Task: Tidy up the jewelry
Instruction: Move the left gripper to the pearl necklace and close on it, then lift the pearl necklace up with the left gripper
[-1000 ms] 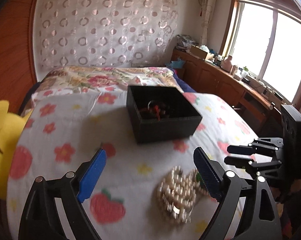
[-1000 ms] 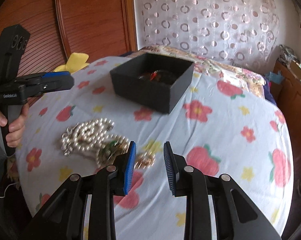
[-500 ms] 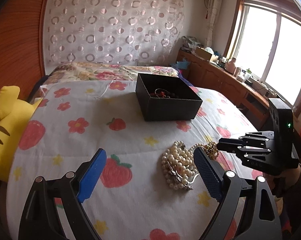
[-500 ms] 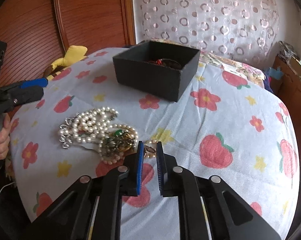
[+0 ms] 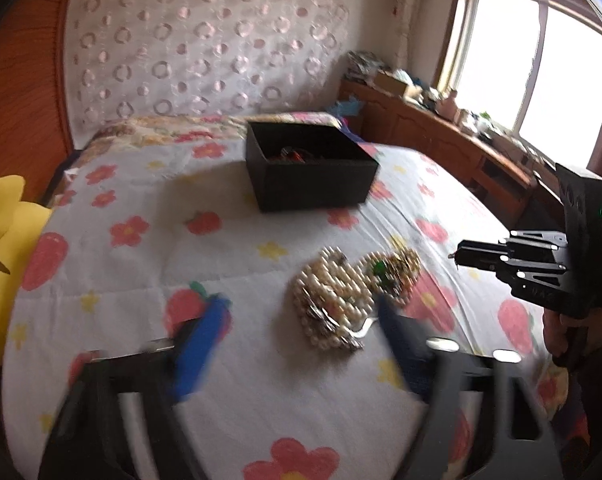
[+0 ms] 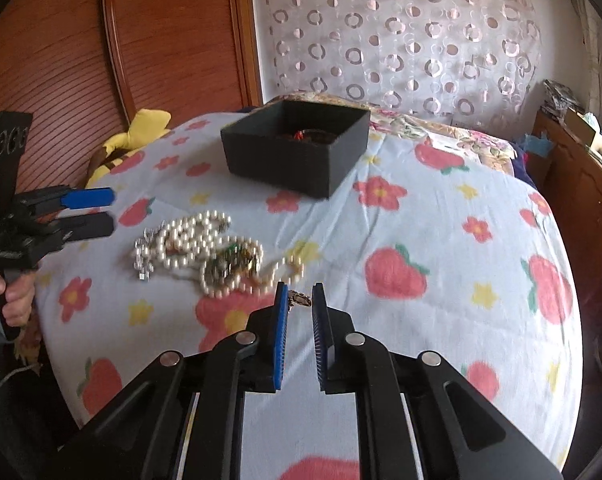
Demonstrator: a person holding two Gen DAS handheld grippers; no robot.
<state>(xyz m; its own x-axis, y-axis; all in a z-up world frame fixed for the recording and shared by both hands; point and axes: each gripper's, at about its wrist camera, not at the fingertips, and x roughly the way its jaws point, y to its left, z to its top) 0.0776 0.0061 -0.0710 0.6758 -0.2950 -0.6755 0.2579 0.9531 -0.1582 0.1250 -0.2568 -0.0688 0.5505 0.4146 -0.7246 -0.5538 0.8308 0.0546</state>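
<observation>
Hand-held gripper on my right (image 6: 300, 300) is pinching a small gold piece (image 6: 299, 299); my left one (image 5: 301, 332), half-open, has been closing above the pearl pile (image 5: 333, 300) on the bed (image 5: 113, 280), near the black box (image 5: 313, 184).

no readable text, markings on gripper bodies too blurred

We see our left gripper (image 5: 301, 322) blurred at the bottom, its jaws just closing yet still apart, nothing pinched. The pearl necklace pile (image 5: 333, 300) lies just beyond them on the flowered bedspread (image 5: 121, 280). The black box (image 5: 309, 176) sits farther behind the pile. Our right gripper (image 5: 455, 256) hovers right of the pile.
</observation>
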